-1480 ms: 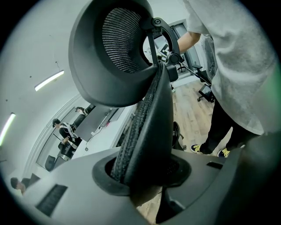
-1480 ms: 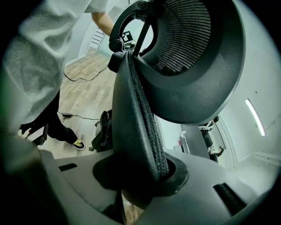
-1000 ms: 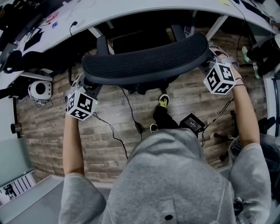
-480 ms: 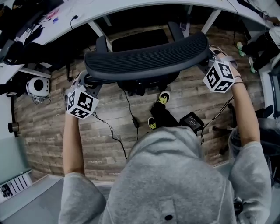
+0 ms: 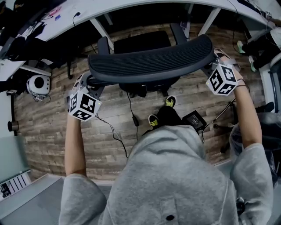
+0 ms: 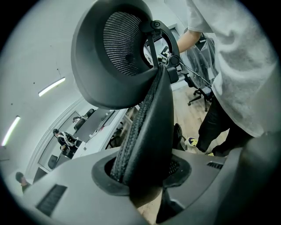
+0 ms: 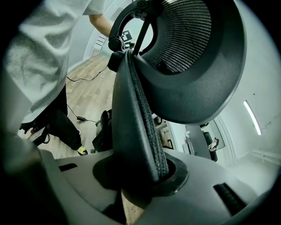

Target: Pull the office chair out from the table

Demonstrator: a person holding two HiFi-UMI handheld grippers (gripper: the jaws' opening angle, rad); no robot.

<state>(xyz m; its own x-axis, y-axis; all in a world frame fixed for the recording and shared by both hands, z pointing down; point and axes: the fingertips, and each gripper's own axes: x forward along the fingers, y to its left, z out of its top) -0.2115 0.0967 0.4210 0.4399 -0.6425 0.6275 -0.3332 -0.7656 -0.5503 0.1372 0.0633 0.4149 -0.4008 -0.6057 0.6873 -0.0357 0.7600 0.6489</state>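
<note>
The black office chair's mesh backrest (image 5: 149,61) curves across the middle of the head view, with its seat (image 5: 142,41) showing just clear of the white table (image 5: 131,9). My left gripper (image 5: 89,82) is shut on the backrest's left end, and my right gripper (image 5: 210,62) is shut on its right end. In the left gripper view the backrest edge (image 6: 145,123) runs down into the left gripper (image 6: 142,176), clamped between the jaws. The right gripper view shows the same: the padded edge (image 7: 136,127) is pinched in the right gripper (image 7: 140,178).
Cables trail over the wood floor, and a black power adapter (image 5: 194,119) lies by my shoes (image 5: 153,121). A white round device (image 5: 38,83) sits at the left under the table. Table legs (image 5: 102,28) stand behind the chair. Another person's feet (image 5: 246,46) are at right.
The chair has rolled away from the table with both grippers holding it. More of the seat and floor now shows between the backrest and the table edge.
</note>
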